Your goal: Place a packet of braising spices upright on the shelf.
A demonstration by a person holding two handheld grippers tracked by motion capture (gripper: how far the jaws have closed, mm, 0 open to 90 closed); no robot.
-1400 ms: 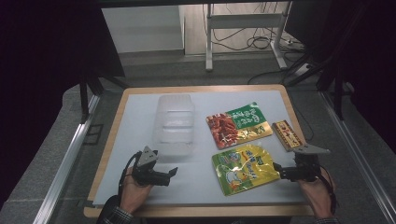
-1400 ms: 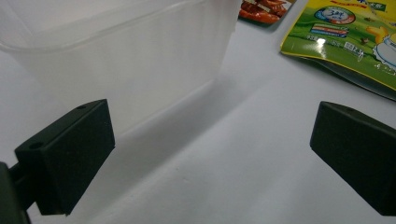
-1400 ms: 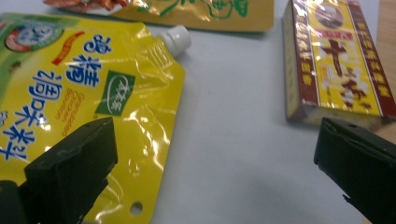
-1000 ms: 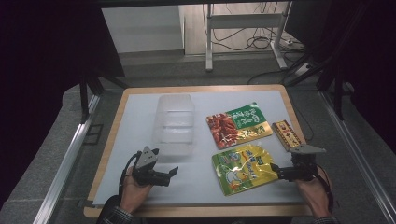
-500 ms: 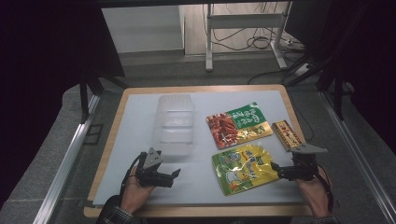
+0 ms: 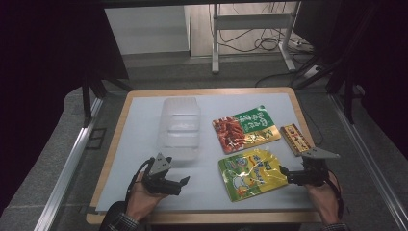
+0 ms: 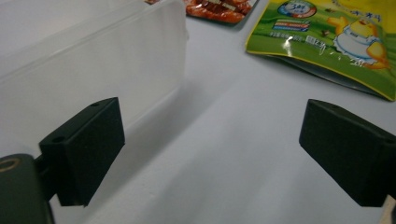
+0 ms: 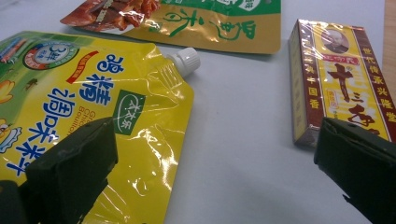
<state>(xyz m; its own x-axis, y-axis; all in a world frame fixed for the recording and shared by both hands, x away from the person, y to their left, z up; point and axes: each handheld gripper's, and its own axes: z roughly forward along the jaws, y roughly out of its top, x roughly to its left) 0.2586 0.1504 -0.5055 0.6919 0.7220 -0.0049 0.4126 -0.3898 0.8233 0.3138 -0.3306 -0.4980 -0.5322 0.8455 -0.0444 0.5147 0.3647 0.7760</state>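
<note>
Because the yellow spouted pouch point(image 6: 251, 173) lies flat on the table point(image 6: 144, 144) just in front of the right gripper point(image 6: 287, 175), with its near right edge almost at the jaw tips, the coming move looks to turn on that short gap. The pouch's long axis runs slantwise from lower left to upper right, and its white cap point(image 8: 186, 60) points away toward the red-and-green packet point(image 6: 245, 128). In the right gripper view the two black jaws stand wide apart: the left one hangs over the pouch's corner and the right one sits near the end of the small box point(image 8: 335, 79), yet neither pad visibly presses on anything, so this gripper is open and empty. The right hand point(image 6: 323, 199) is plainly the nearer one to the pouch. The left gripper point(image 6: 179, 183) rests well to the pouch's left, just beside the near end of the clear plastic container point(image 6: 179, 126); its jaws have just been closing slightly but remain wide, with only bare table between them.
</note>
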